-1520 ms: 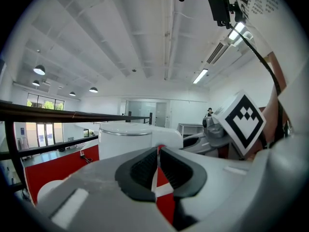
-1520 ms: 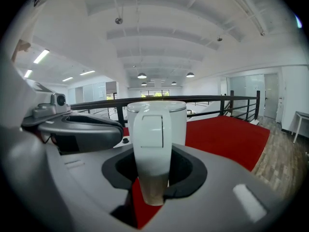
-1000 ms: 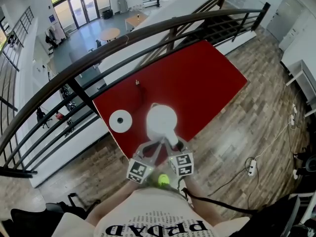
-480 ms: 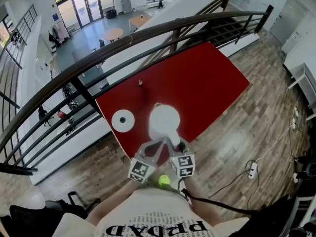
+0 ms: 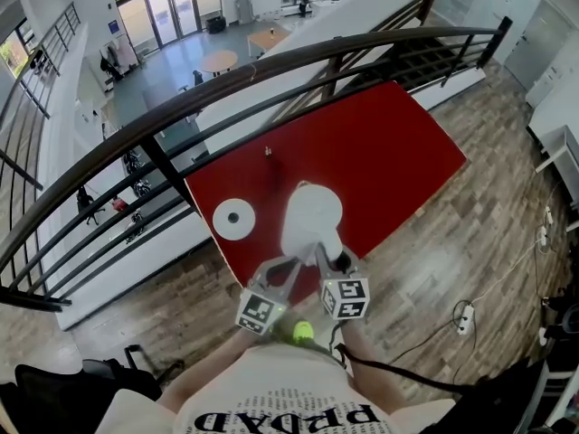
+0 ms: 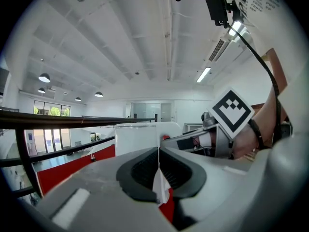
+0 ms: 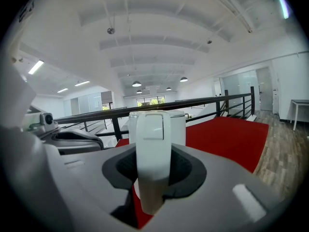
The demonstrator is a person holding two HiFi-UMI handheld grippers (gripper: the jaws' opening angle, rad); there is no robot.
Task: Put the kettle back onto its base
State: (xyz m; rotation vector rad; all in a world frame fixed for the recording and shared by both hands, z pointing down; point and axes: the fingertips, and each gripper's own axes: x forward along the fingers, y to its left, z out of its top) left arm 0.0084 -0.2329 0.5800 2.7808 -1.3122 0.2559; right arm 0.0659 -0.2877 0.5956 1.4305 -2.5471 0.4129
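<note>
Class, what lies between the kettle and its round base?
Only bare red tabletop separates the kettle and the base, seen in the head view.

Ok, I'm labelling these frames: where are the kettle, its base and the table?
kettle (image 5: 312,215): head view, middle of its lid.
base (image 5: 228,225): head view, on the white disc.
table (image 5: 389,152): head view, bare red top.

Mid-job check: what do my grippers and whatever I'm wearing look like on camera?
The left gripper and right gripper are light grey with dark jaw pads; each carries a cube of black-and-white square markers. A black cable trails off by the right one. The shirt is white with black print; a dark strap circles the right wrist.
</note>
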